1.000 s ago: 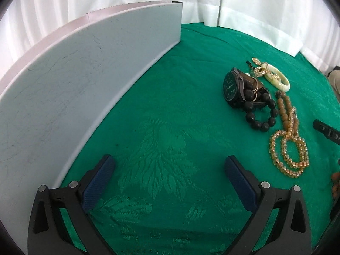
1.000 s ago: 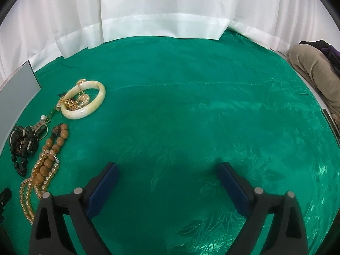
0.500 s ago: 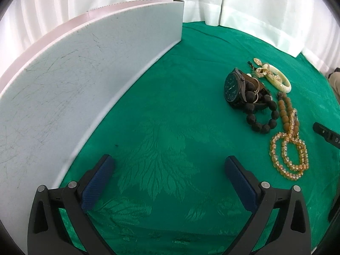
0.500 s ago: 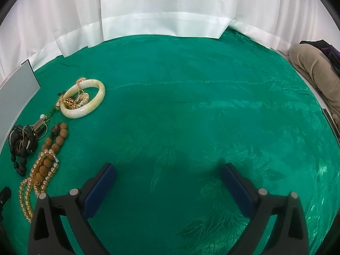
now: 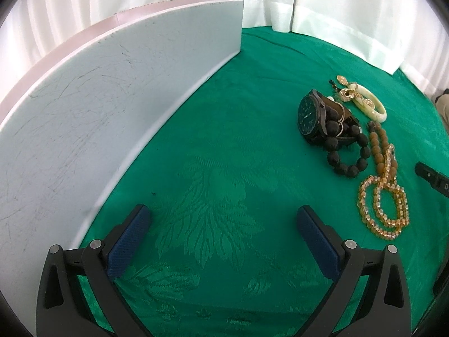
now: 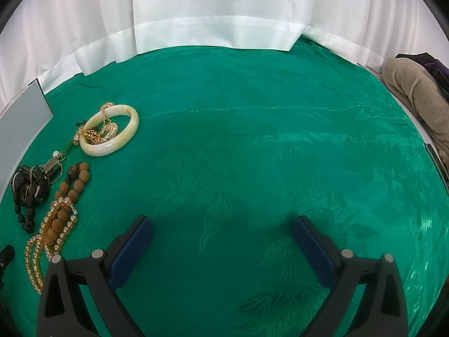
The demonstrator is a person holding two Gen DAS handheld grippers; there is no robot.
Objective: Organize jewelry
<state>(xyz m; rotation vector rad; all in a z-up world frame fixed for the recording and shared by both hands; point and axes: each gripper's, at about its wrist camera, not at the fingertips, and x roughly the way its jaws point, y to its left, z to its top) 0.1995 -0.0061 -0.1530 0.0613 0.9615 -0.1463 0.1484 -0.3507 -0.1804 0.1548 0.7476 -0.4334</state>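
- Left wrist view: left gripper, blue-padded jaws spread wide, nothing between them, poised over green leaf-patterned damask cloth.
- Same view, jewelry cluster lying ahead and to the right, well apart from the jaws: dark-faced wristwatch on a brown strap, tipped on edge; black round-bead bracelet draped against it; brown wooden bead strand; amber faceted-bead strand in loops; cream jade-like bangle farthest back, with gold chain pieces at its near end.
- Same view, pale grey scuffed flat-sided box standing close along the left; open cloth lies between it and the cluster.
- Right wrist view: right gripper, jaws likewise wide and empty; cluster at far left, the bangle ringing the gold pieces.
- Same view, broad bare cloth ahead; folded tan garment at the right rim; white curtain behind.
- Risk, judged: strands overlap, so lifting one likely drags its neighbours; the watch could topple.
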